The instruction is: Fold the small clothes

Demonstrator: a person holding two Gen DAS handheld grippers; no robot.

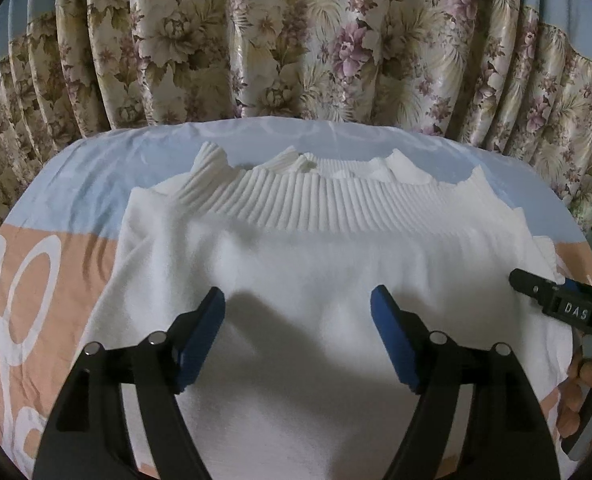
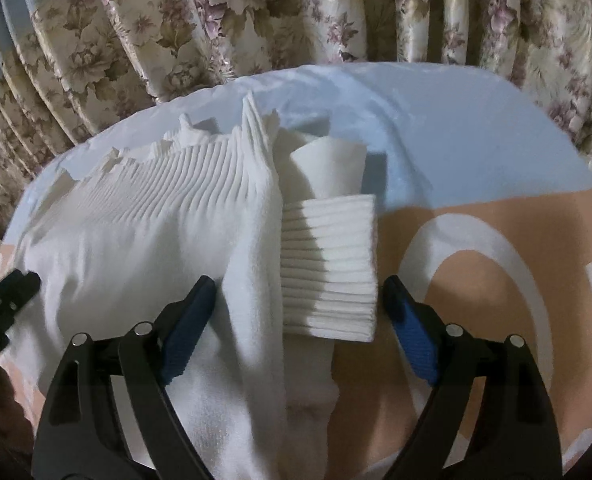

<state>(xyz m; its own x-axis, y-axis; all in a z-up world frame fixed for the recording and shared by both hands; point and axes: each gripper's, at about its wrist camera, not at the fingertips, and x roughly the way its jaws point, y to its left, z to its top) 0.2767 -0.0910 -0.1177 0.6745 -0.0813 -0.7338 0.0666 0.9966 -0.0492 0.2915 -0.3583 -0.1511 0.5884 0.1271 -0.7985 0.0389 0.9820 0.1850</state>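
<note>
1 white sweater (image 1: 316,264) | 1 sheet (image 2: 476,152) | 2 grippers: left (image 1: 298,300), right (image 2: 299,292), jaws apart, gripping nothing

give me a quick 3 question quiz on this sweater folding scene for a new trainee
1. True or false: the left claw is clamped on the white sweater.
2. Multiple choice: what lies between the fingers of the right claw? A) a folded sleeve with its ribbed cuff B) the curtain C) nothing but bare cloth
3. Fill in: the sweater lies on a printed bedsheet, and behind it hangs a floral ____.

Key
1. False: its fingers stand apart over the sweater body, gripping nothing.
2. A: the cuff and the sweater's side edge sit between the open fingers.
3. curtain
</note>
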